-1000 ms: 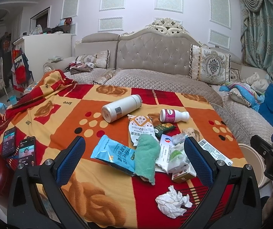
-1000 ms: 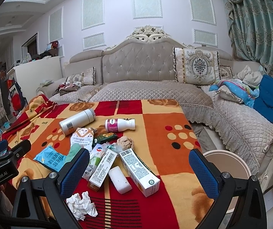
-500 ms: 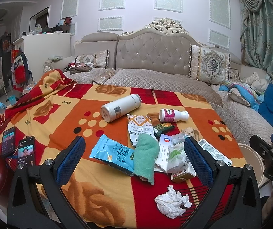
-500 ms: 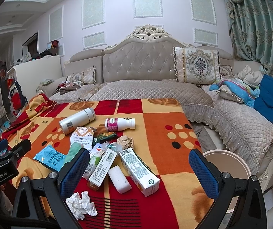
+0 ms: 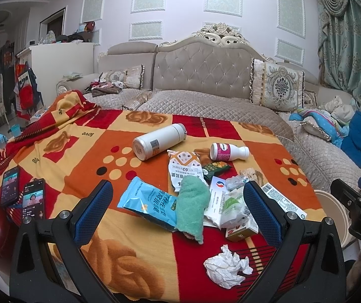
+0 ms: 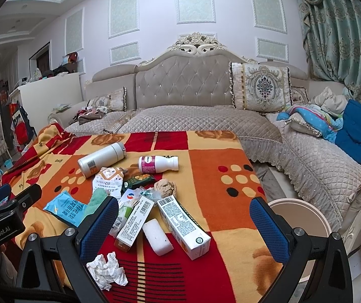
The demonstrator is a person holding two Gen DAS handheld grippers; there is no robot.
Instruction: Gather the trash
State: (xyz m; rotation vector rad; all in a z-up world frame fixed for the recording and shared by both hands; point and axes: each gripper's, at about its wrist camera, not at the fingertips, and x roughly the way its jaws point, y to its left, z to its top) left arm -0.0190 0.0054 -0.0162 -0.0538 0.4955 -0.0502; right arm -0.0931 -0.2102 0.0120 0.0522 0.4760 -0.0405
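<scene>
a home living room, tufted sofa (image 5: 205,75) with patterned cushions (image 5: 277,85), draped curtains (image 6: 342,30), panelled walls (image 6: 195,0), a blanket (image 5: 79,151) spread out

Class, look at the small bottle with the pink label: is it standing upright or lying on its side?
Lying on its side. The pink-label bottle rests lengthwise on the blanket, cap pointing right.

A big gray sofa (image 6: 185,96) with a bumpy back sits at 12 o'clock. White wall (image 6: 155,12) behind it. Green curtain (image 6: 344,38) at 2 o'clock. White cabinet (image 5: 61,63) at 10 o'clock.
</scene>
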